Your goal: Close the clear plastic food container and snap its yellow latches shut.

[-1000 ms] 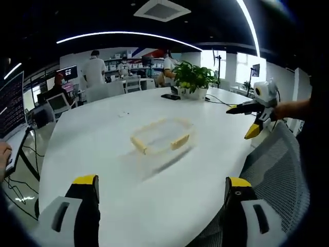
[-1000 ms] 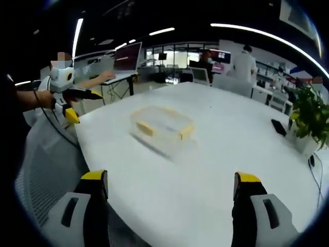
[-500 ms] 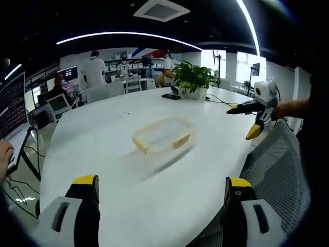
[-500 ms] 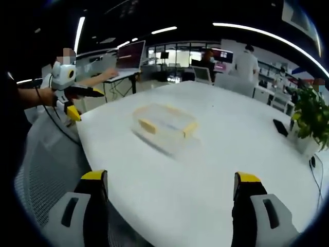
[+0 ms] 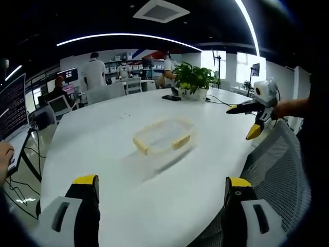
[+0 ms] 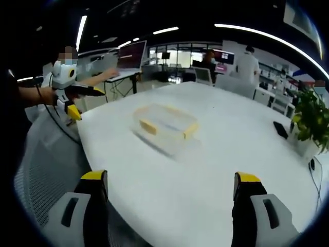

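Observation:
The clear plastic food container (image 5: 163,135) with yellow latches (image 5: 180,140) rests on the white table (image 5: 103,139), well ahead of both grippers. In the left gripper view my left gripper (image 5: 162,191) is open, its yellow-tipped jaws wide apart over the table's near edge. My right gripper (image 5: 251,117) shows at the right of that view, held in a hand, jaws spread. In the right gripper view the container (image 6: 165,122) lies past my open right gripper (image 6: 170,186), and the left gripper (image 6: 72,102) hovers at the left. The picture is too blurred to tell how the latches sit.
A potted plant (image 5: 194,78) and a dark phone (image 5: 170,97) stand on the table's far side. A mesh chair (image 5: 280,170) sits by the near edge. Desks, monitors (image 6: 128,55) and people fill the room behind.
Both views have drifted only slightly. The container and both grippers stay where they were, jaws still spread.

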`<act>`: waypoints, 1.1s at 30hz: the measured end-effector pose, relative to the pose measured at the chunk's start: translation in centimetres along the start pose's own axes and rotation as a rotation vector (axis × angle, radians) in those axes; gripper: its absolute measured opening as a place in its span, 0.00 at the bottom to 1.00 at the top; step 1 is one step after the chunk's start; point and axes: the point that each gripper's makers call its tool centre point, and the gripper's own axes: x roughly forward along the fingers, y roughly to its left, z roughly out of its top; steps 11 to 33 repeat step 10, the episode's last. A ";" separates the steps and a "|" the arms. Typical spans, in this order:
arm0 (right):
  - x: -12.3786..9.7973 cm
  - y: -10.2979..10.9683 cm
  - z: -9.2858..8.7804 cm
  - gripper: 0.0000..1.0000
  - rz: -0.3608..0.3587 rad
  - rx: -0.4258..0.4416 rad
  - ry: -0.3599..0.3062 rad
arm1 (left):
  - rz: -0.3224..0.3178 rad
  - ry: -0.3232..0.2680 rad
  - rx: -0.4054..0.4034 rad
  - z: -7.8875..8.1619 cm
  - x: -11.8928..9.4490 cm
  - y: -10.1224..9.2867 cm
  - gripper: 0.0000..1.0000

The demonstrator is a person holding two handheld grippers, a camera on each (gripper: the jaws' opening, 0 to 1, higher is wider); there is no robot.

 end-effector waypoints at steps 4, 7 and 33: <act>0.1 0.1 0.0 0.99 0.003 -0.005 0.002 | -0.002 0.000 0.000 0.0 0.0 -0.1 0.99; 0.1 0.2 0.0 0.99 0.004 -0.008 0.002 | -0.005 -0.002 0.003 0.0 0.0 -0.2 0.99; 0.1 0.2 -0.1 0.99 0.004 -0.014 0.003 | -0.005 -0.003 0.005 0.0 0.0 -0.2 0.99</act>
